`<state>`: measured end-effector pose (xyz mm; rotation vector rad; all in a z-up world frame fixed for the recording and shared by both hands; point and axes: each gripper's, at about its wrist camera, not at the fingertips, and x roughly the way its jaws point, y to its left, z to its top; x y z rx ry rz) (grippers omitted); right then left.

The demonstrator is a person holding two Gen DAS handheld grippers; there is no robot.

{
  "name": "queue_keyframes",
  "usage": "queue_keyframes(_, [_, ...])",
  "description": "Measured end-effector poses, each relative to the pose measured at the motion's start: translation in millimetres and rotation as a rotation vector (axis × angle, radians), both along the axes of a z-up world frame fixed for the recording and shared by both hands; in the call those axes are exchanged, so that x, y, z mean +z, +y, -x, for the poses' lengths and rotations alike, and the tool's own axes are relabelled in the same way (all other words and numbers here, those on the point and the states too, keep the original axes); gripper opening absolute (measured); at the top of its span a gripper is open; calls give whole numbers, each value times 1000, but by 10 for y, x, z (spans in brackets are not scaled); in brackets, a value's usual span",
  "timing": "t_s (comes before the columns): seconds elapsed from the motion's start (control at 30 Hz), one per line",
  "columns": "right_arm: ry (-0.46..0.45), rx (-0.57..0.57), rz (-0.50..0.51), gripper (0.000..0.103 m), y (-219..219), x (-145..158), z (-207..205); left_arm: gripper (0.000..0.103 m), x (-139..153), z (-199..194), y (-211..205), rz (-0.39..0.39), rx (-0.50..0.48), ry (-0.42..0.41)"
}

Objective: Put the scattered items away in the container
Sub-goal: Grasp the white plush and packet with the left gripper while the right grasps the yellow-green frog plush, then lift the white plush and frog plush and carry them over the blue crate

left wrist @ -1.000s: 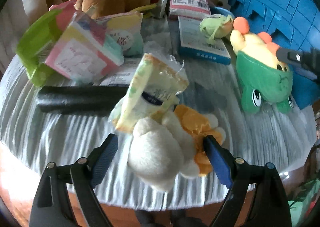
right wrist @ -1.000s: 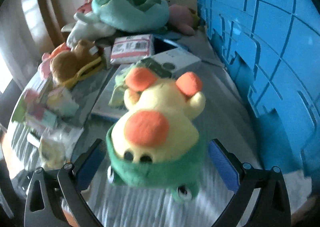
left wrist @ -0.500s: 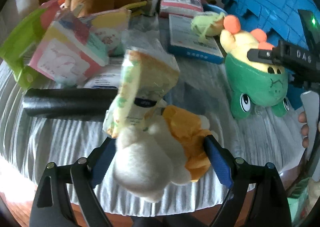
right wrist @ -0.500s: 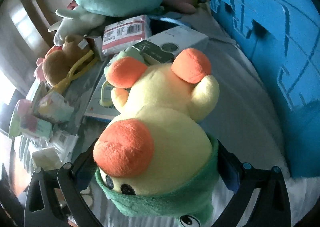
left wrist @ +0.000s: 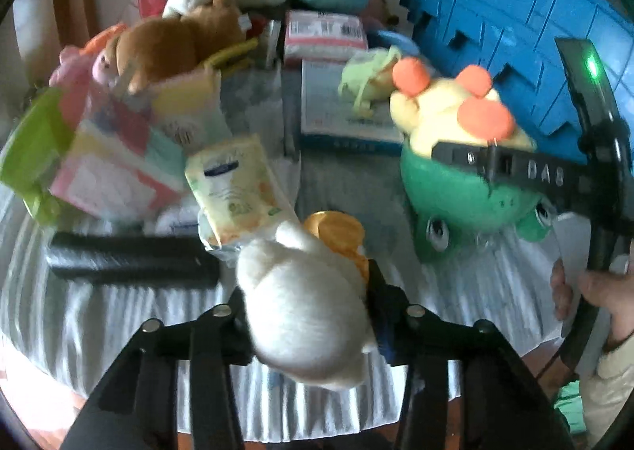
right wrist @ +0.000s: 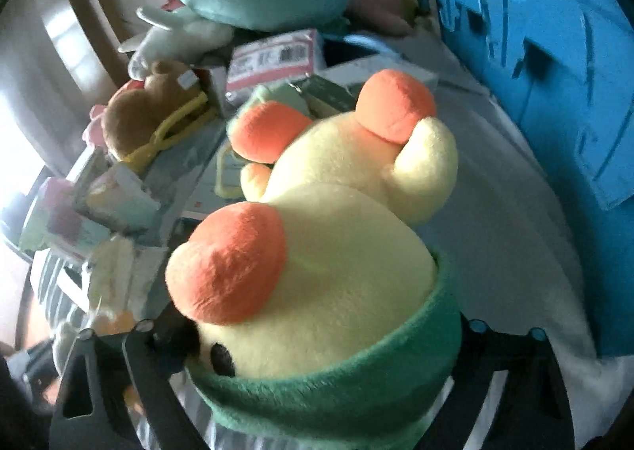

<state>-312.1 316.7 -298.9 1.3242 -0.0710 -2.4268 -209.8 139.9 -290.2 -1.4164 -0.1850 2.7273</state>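
The left claw [left wrist: 305,291] has just closed, pinching the white plush [left wrist: 301,307] above the bench [left wrist: 119,315], while the right claw [right wrist: 317,362], closing, straddles the green plush [right wrist: 325,291] near the blue container [right wrist: 554,73], so both look nearly ready to bin.

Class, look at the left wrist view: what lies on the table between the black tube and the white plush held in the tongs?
A yellow-green snack packet in crinkled clear wrap lies between the black tube and the white plush, seen in the left wrist view.
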Motion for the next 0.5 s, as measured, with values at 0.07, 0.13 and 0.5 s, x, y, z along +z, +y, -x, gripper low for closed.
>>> queue_keyframes(0.07, [2, 14, 8, 91, -23, 96, -54, 43, 125, 23, -42, 1, 3, 14])
queue_keyframes(0.13, [23, 15, -1, 91, -40, 234, -121, 43, 242, 18, -78, 3, 3, 29])
queue_keyframes(0.5, [141, 23, -16, 91, -240, 1222, -376, 43, 1116, 47, -308, 31, -11, 142])
